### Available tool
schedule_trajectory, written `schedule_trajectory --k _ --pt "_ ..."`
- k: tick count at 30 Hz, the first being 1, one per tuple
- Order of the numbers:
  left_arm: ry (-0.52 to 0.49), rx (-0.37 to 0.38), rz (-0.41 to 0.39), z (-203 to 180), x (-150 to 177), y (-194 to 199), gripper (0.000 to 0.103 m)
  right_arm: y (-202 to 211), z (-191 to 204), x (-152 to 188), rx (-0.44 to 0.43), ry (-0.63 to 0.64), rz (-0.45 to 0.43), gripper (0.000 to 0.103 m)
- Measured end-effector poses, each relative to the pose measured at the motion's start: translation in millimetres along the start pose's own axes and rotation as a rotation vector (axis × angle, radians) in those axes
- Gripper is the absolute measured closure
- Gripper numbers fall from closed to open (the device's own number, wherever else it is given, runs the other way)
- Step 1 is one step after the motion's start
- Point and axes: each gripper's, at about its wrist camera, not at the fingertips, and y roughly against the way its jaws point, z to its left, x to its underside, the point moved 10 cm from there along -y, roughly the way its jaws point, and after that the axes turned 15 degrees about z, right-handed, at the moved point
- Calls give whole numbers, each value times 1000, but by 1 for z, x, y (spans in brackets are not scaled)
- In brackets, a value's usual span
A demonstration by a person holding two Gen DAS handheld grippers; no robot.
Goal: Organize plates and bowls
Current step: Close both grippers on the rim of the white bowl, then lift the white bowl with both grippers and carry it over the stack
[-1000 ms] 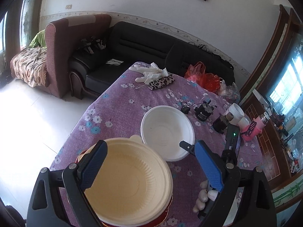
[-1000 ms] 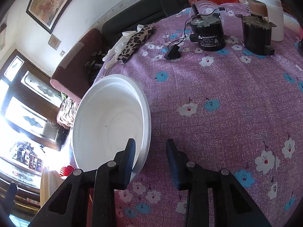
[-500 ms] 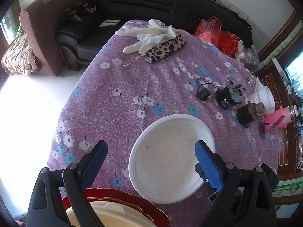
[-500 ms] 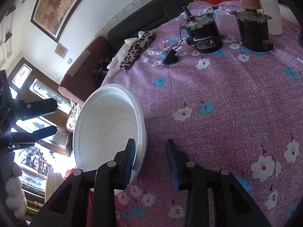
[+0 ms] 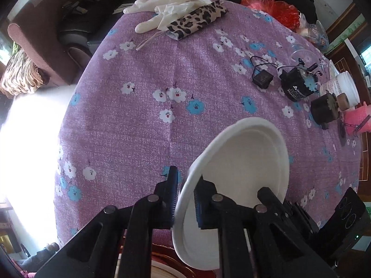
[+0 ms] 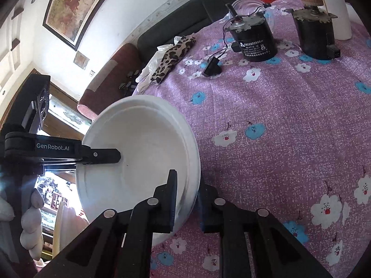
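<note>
A white bowl (image 5: 243, 157) sits tilted over the purple flowered tablecloth (image 5: 139, 115). My left gripper (image 5: 186, 173) is closing down on the bowl's left rim, one pad inside and one outside, both pressing. My right gripper (image 6: 187, 180) is closing on the opposite rim of the same white bowl (image 6: 143, 143), pads against it. The left gripper's finger (image 6: 104, 156) shows inside the bowl in the right wrist view. A red-rimmed plate stack (image 5: 162, 252) with a cream bowl on top peeks in at the bottom edge.
Two black motors (image 5: 296, 85) (image 5: 324, 108), a small adapter (image 5: 262, 78) and a white cup (image 5: 347, 85) stand at the table's right. White gloves and a leopard pouch (image 5: 197, 19) lie at the far edge. A dark sofa stands beyond.
My left gripper swung from above the cream bowl stack over to the white bowl and shut on its rim. The right gripper's jaws closed on the other rim, and the bowl tilted.
</note>
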Motion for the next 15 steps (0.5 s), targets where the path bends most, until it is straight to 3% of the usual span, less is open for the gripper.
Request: schedule_trajectory --k 7,15 --pt "-23 23 -105 -18 18 41 91 31 10 0 19 18 -53 86" --pt "-39 68 -215 -30 61 84 91 92 33 7 8 45 -146 86"
